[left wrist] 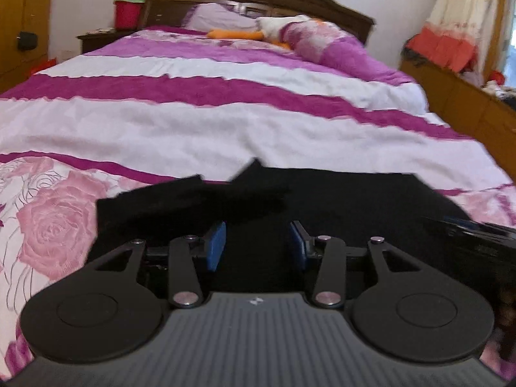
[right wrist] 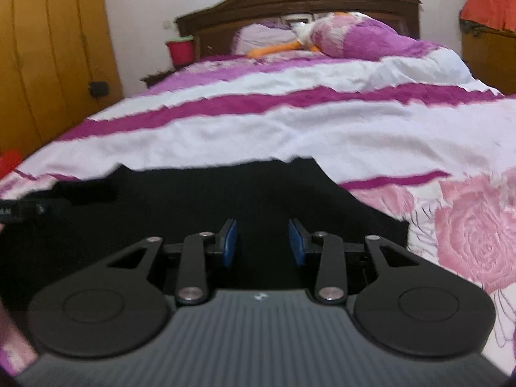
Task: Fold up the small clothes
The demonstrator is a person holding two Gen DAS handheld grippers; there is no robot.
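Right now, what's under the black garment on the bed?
The black garment lies spread on the quilt, whose pink rose print and purple stripes show around its edges. Whatever is directly beneath the cloth is covered. Both open tools, left and right, hover over it.

Garment [left wrist: 322, 200] lies on bed [left wrist: 225, 122], at 12 o'clock just ahead of both hand-held grippers; pillows [left wrist: 322, 45] farther at 12, bucket [left wrist: 127, 14] approx. 10 o'clock.
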